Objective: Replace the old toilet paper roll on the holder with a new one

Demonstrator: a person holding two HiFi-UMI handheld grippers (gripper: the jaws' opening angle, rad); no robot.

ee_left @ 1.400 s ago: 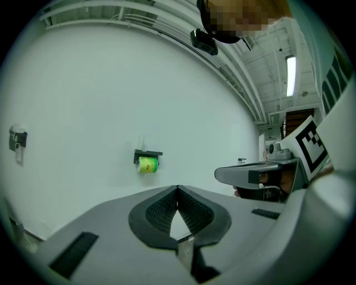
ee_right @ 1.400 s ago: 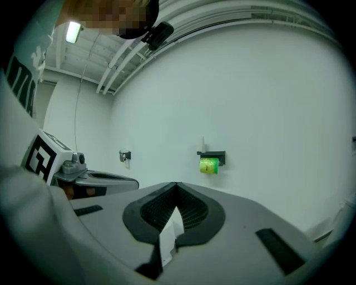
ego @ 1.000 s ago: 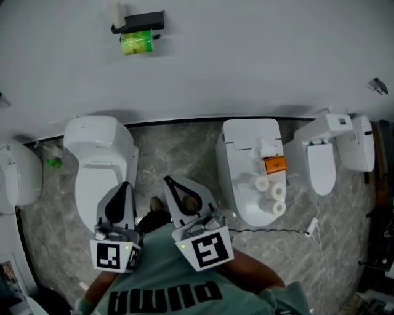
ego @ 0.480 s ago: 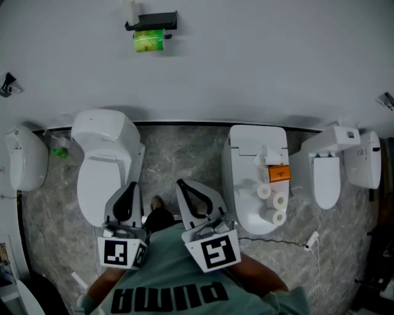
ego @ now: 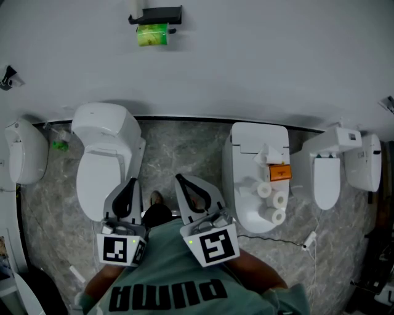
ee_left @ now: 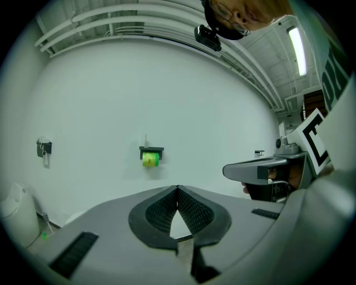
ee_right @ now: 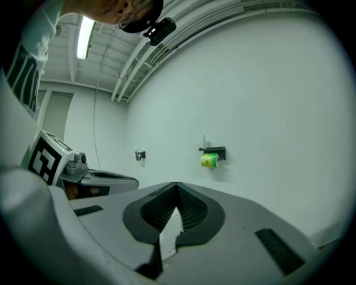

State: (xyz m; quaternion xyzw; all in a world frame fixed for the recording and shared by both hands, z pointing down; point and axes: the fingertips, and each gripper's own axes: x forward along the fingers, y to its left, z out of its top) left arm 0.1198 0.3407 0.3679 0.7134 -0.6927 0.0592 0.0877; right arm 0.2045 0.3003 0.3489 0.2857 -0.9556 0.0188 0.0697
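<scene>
Holder (ego: 156, 14) shifted right in view, PUMA shirt (ego: 175, 274)

Two grippers (ego: 130, 184) (ego: 180, 179); three white rolls (ego: 263, 191) (ego: 279, 200) (ego: 277, 216); one green roll (ego: 152, 35); one holder (ego: 157, 15); one orange box (ego: 279, 173).

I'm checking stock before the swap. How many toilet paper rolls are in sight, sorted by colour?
white rolls, on the toilet lid: 3
green roll, on the wall holder: 1
Total: 4
</scene>
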